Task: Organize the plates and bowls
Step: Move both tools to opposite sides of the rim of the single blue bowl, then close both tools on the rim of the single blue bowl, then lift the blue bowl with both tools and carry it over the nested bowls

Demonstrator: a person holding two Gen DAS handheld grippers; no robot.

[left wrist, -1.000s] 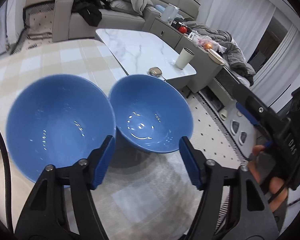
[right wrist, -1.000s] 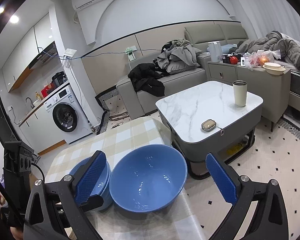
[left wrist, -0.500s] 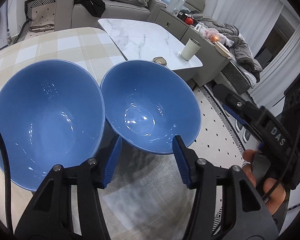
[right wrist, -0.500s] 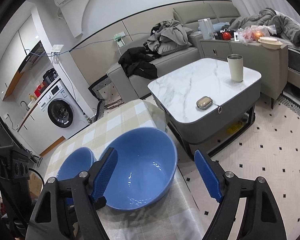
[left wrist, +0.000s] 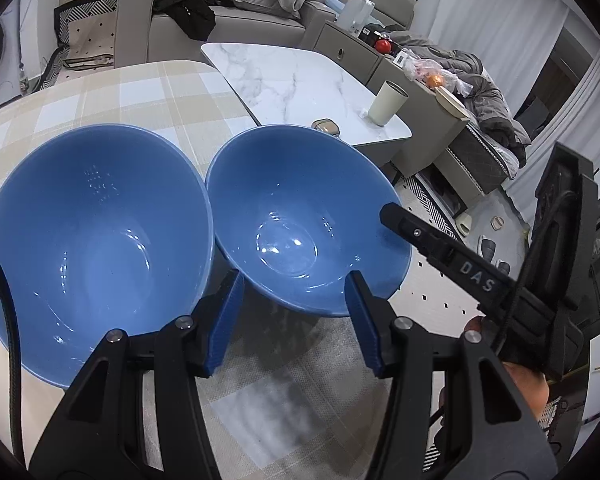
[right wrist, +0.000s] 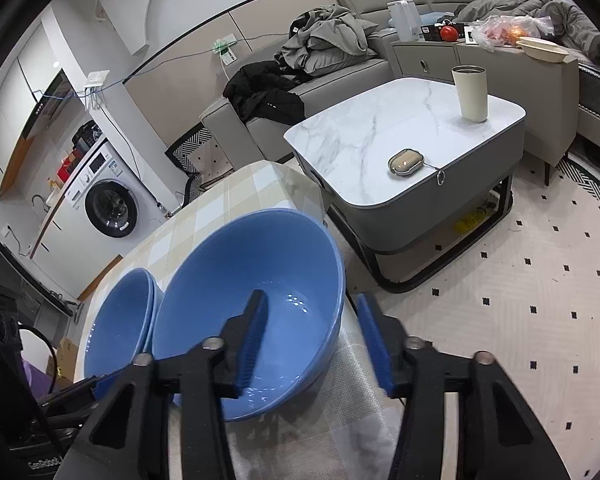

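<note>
Two blue bowls (left wrist: 308, 216) — both empty.

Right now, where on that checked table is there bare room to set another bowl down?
The far stretch of the checked table, behind both blue bowls, lies bare. A smaller bare patch sits in front of the right bowl, between the left gripper fingers. It is crowded where the left bowl meets the right one.

A lived-in home; a sofa (right wrist: 340, 76) heaped with clothes, a marble coffee table (right wrist: 400, 140); a washing machine (right wrist: 108, 200) beside kitchen cabinets.
</note>
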